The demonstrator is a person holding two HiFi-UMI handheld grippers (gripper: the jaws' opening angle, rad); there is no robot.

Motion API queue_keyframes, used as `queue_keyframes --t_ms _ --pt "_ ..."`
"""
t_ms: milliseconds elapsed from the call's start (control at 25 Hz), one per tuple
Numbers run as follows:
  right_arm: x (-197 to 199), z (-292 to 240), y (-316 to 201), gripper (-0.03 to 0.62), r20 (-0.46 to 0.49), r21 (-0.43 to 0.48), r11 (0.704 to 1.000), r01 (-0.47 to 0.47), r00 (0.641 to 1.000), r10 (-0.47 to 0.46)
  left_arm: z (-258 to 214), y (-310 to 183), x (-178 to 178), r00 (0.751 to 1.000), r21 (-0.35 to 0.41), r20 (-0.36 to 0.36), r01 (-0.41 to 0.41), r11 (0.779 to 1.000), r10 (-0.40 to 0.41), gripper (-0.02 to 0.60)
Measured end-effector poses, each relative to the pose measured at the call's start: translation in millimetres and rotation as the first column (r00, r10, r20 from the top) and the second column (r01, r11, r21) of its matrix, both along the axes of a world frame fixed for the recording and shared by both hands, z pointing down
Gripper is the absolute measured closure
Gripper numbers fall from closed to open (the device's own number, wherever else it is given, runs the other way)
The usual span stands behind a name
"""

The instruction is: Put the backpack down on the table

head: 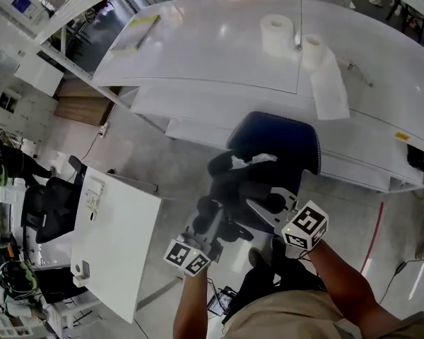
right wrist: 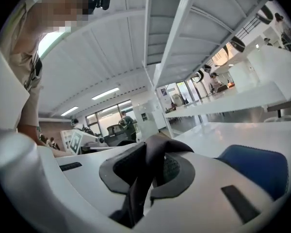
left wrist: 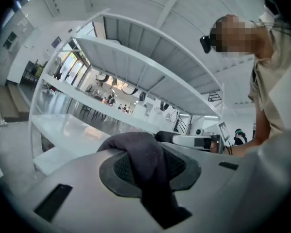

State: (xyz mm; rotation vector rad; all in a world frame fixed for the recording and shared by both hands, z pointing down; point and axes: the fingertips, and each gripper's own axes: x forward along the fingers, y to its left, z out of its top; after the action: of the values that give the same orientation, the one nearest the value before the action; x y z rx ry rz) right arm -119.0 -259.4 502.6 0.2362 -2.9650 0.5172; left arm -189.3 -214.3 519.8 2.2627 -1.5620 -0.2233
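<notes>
Before the white table (head: 219,55), left gripper (left wrist: 148,166) and right gripper (right wrist: 150,171) fingers tight on backpack (head: 275,143) straps (left wrist: 148,152).

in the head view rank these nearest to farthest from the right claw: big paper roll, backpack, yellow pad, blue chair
1. backpack: gripped in the right claw itself.
2. blue chair: just beyond the backpack, short of the white table.
3. big paper roll: on the table, roughly straight ahead.
4. yellow pad: at the table's far left end.
</notes>
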Motion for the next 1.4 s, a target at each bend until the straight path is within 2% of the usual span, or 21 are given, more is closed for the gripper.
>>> queue_keyframes --t_ms 240,400,560,720,920,1080,1240,1400 --pt "-55.8 -95.9 12.4 0.533 0.084 0.134 0.986 0.102 0.990 -0.114 -92.3 38.6 -40.5 0.988 0.142 0.070 0.128 0.981 -0.139 0.486" --pt "-108.5 -158.7 39.7 0.533 0.142 0.224 0.952 0.208 0.960 -0.243 -151.8 73.5 -85.4 0.955 0.219 0.092 0.258 0.941 -0.284 0.488" --pt "-171.5 -205.8 79.0 0.533 0.172 0.291 0.907 0.304 0.916 -0.362 -200.8 117.7 -143.2 0.904 0.284 0.121 0.364 0.887 -0.410 0.488" --pt "-234.3 -243.1 131.3 0.533 0.201 0.326 0.864 0.384 0.864 -0.461 -243.6 171.7 -202.8 0.841 0.325 0.167 0.446 0.834 -0.515 0.489" --pt "-312.4 -274.3 201.9 0.533 0.229 0.347 0.815 0.465 0.800 -0.554 -283.8 245.8 -271.6 0.758 0.346 0.252 0.510 0.788 -0.601 0.491" --pt "-373.7 -278.2 251.5 0.533 0.235 0.322 0.781 0.535 0.754 -0.613 -292.8 298.5 -323.1 0.698 0.339 0.292 0.564 0.753 -0.654 0.492" --pt "-435.0 -273.3 297.8 0.533 0.235 0.312 0.748 0.585 0.716 -0.658 -289.9 348.0 -377.2 0.644 0.341 0.295 0.619 0.707 -0.706 0.494" --pt "-501.2 -261.2 327.2 0.533 0.199 0.322 0.724 0.610 0.704 -0.682 -277.5 380.1 -433.1 0.606 0.341 0.276 0.664 0.666 -0.746 0.494"
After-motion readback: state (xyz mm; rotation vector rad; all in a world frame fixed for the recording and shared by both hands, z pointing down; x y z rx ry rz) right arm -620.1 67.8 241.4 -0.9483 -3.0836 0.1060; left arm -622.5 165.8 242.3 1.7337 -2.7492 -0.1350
